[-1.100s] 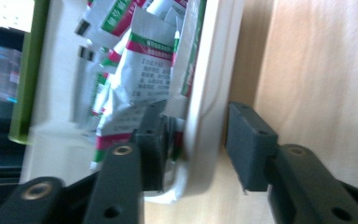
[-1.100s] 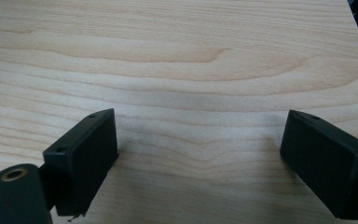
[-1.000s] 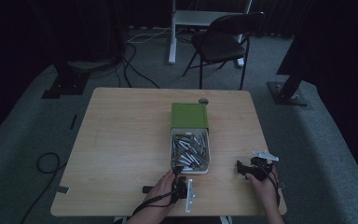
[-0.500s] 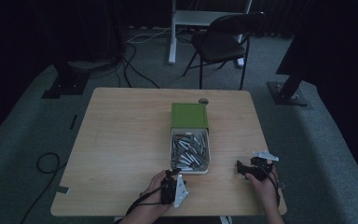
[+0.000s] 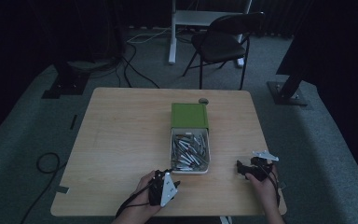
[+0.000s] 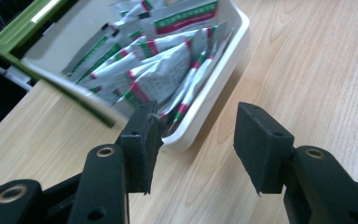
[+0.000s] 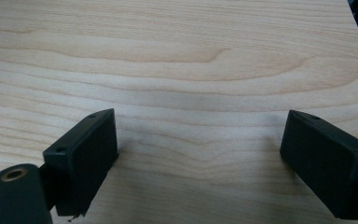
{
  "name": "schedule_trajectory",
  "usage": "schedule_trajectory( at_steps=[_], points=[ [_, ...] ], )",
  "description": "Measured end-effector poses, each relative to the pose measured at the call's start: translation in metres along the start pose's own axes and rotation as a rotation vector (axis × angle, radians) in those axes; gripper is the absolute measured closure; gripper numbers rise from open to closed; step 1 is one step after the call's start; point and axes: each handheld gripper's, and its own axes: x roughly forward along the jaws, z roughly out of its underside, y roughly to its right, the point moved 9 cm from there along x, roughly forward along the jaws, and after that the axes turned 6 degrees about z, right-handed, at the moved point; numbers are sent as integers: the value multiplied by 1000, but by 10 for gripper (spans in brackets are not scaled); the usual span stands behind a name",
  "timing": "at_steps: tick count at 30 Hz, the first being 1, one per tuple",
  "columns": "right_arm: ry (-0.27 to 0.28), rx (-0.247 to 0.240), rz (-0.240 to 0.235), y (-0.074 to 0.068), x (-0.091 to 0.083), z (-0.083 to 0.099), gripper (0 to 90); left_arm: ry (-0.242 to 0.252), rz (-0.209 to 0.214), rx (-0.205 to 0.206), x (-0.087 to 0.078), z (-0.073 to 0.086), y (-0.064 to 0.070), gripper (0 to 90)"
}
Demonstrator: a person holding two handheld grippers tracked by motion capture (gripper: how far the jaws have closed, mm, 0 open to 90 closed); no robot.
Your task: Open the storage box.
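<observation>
A white tray (image 5: 173,151) full of several small sachets (image 5: 190,149) lies on the wooden table (image 5: 121,135), with a green box (image 5: 189,115) against its far end. In the left gripper view the tray's rim (image 6: 214,95) sits just ahead of the jaws, and the white sachets (image 6: 163,70) carry green and red stripes. My left gripper (image 6: 198,140) is open and empty, held near the table's front edge (image 5: 173,183) just short of the tray's near corner. My right gripper (image 5: 238,167) is open wide, low over bare wood (image 7: 200,135) to the right of the tray.
A small round grey object (image 5: 203,101) lies behind the green box. Beyond the table stand a black folding chair (image 5: 223,42) and a white desk frame (image 5: 205,18). Cables (image 5: 135,70) run over the floor at the left.
My left gripper has drawn back from the tray's near end toward the front edge and a little left. The right gripper has stayed put.
</observation>
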Motion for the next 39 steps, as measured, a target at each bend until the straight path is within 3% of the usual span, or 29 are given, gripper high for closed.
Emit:
schedule_trajectory(
  at_steps=[3, 4, 7, 9, 14, 15, 20, 21, 24, 25, 28, 29, 30, 31, 32, 33, 37, 39],
  points=[
    [0, 0, 0, 0, 0, 0, 105, 6, -2, -17, -5, 1, -3, 508],
    [0, 0, 0, 0, 0, 0, 104, 14, -3, -43, -8, 3, -6, 509],
    [0, -1, 0, 0, 0, 0, 104, 6, -9, -45, -10, 6, -9, 508],
    [0, 0, 0, 0, 0, 0, 105, 17, -23, -94, -15, 12, -20, 508],
    [0, 0, 0, 0, 0, 0, 104, 20, -39, -149, -19, 20, -33, 508],
    [0, 1, 0, 0, 0, 0, 104, 25, -52, -179, -21, 25, -41, 508],
    [0, -1, 0, 0, 0, 0, 105, 27, -67, -230, -23, 34, -54, 508],
    [0, -1, 0, 0, 0, 0, 105, 20, -83, -254, -24, 42, -63, 507],
    [0, 0, -1, 0, 0, 0, 105, 5, -118, -271, -25, 51, -73, 473],
    [0, 0, -1, 0, 0, 0, 105, 8, -131, -317, -26, 59, -81, 474],
    [0, 0, 0, 0, 0, 0, 105, 2, -151, -348, -27, 68, -89, 473],
    [0, 1, -1, 0, 0, 0, 104, -4, -157, -383, -28, 76, -94, 473],
    [0, 1, -1, 0, 0, 0, 104, -4, -157, -383, -28, 76, -94, 473],
    [0, 0, -1, 0, 0, 0, 104, -11, -163, -426, -28, 85, -99, 473],
    [0, 0, -1, 0, 0, 0, 104, -11, -163, -426, -28, 85, -99, 469],
    [0, 0, -1, 0, 0, 0, 104, -24, -179, -456, -29, 94, -104, 466],
    [0, 0, 0, 0, 0, 0, 104, -19, -179, -489, -30, 101, -108, 449],
    [0, -1, 0, 0, 0, 0, 104, -7, -184, -550, -33, 112, -115, 430]
  ],
)
